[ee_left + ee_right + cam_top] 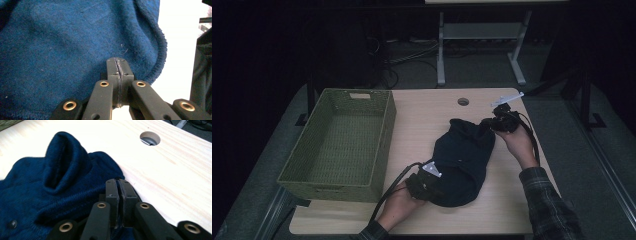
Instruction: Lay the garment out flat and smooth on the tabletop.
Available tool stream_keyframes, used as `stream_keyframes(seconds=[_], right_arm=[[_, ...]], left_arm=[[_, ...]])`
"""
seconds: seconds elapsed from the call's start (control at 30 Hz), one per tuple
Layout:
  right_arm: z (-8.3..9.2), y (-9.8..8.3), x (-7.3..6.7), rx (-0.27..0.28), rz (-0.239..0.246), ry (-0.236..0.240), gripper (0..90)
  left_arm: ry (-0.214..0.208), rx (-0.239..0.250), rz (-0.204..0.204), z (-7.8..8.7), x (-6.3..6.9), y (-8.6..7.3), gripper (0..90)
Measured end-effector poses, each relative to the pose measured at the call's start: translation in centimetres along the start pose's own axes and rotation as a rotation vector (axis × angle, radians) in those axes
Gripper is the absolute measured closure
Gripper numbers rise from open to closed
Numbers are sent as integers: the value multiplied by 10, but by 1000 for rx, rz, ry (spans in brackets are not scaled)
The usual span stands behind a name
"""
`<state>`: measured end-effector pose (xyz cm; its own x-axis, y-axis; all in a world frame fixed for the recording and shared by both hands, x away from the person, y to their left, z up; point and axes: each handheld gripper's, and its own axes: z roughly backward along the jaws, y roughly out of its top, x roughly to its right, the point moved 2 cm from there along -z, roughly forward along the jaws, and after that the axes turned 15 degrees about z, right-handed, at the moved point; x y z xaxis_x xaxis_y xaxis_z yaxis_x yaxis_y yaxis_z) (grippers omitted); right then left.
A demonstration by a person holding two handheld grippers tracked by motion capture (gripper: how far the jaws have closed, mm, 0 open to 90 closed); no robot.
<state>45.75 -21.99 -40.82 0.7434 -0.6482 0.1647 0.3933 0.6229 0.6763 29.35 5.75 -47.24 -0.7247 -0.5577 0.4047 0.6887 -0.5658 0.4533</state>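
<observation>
Blue sweater [462, 162] is bunched up mid-tabletop [422, 120], right of the basket [339, 142]. Left hand-held gripper [117, 68] is pinched tight on its near hem, right hand-held gripper [118, 188] clamped on the far edge.

A dark blue knitted garment [462, 162] lies bunched on the table. It stretches between the left gripper [428, 176] and right gripper [497, 122], both pinching its edges.

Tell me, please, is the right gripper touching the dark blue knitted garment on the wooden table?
Touching. In the right gripper view, the right gripper has its jaws closed with the dark blue knitted garment's ribbed edge caught at their tips.
</observation>
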Motion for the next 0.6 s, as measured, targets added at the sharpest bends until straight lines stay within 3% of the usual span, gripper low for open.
stream_keyframes(seconds=[0.33, 0.5, 0.6], right_arm=[[-23, 22, 10, -7, 19, -22, 869], [-34, 29, 5, -17, 39, -12, 865], [-34, 30, 2, -12, 40, 5, 819]], left_arm=[[-40, -13, -19, -10, 13, 2, 899], [-60, -11, -30, -16, 21, 6, 898], [-61, -7, -27, -15, 20, 7, 839]])
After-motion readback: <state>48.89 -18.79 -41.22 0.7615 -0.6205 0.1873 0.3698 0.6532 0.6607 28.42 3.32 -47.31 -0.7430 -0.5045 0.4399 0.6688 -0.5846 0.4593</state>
